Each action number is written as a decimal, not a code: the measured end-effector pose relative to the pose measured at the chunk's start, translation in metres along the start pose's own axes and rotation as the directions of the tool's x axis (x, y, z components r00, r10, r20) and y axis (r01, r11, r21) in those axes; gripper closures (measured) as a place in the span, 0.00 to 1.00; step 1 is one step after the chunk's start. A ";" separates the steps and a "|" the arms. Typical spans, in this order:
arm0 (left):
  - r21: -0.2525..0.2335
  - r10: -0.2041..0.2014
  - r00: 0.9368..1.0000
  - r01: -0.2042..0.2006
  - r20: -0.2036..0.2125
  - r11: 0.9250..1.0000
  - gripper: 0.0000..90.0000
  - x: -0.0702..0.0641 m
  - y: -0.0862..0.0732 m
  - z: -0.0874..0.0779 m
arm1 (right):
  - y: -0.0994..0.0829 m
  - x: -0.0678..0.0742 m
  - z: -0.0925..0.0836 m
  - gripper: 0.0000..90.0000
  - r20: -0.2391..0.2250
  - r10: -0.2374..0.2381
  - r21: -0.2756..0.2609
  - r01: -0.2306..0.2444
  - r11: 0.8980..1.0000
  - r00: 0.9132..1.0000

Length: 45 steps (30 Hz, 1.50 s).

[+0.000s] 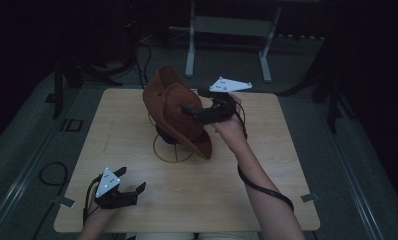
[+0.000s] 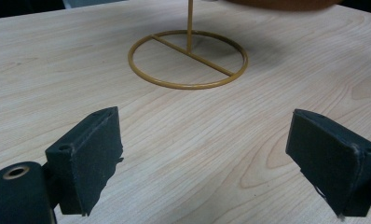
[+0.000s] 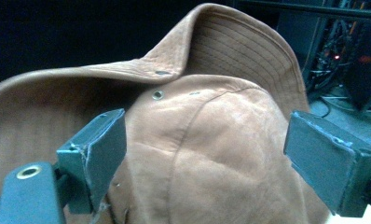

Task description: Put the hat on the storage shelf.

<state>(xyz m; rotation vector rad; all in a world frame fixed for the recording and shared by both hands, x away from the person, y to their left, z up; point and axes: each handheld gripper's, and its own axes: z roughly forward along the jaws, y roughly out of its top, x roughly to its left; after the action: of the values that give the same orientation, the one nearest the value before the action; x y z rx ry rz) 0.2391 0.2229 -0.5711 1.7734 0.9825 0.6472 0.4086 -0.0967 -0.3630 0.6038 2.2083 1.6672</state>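
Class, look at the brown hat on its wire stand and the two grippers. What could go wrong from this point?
1. The hat sits tilted on the thin gold stand, its brim drooping to one side; it may slide off or tip the stand.
2. The right gripper is open right at the crown, so a nudge could push the hat askew.
3. The left gripper sits open near the table's front edge, apart from the stand, too far to steady it.

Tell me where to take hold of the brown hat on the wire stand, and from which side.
Probably best by the brim: grip the brown hat at its upturned brim edge, coming from the right gripper's side. The brim is thin and curls up clear of the crown, so open fingers can straddle it; the rounded crown is too wide.
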 end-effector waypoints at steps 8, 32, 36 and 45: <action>0.006 0.002 1.000 -0.002 0.001 1.000 0.12 -0.001 0.000 0.002 | -0.023 -0.011 -0.030 0.14 0.043 0.006 -0.026 -0.005 1.000 0.999; 0.012 0.006 1.000 -0.005 -0.005 1.000 0.12 -0.002 -0.001 0.002 | -0.123 -0.022 -0.066 0.15 0.117 0.042 0.086 -0.052 0.995 0.992; 0.012 0.007 1.000 -0.007 -0.009 1.000 0.12 -0.002 -0.001 0.002 | -0.141 -0.023 -0.072 0.16 0.128 0.043 0.105 -0.057 0.993 0.991; 0.016 0.012 1.000 -0.012 -0.012 1.000 0.12 -0.003 -0.002 0.004 | -0.172 -0.025 -0.084 0.16 0.144 0.062 0.137 -0.082 0.987 0.988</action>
<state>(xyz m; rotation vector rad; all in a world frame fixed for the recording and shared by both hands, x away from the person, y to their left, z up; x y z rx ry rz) 0.2400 0.2192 -0.5740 1.7926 0.9886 0.6605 0.3650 -0.2196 -0.5050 0.8212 2.2415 1.4597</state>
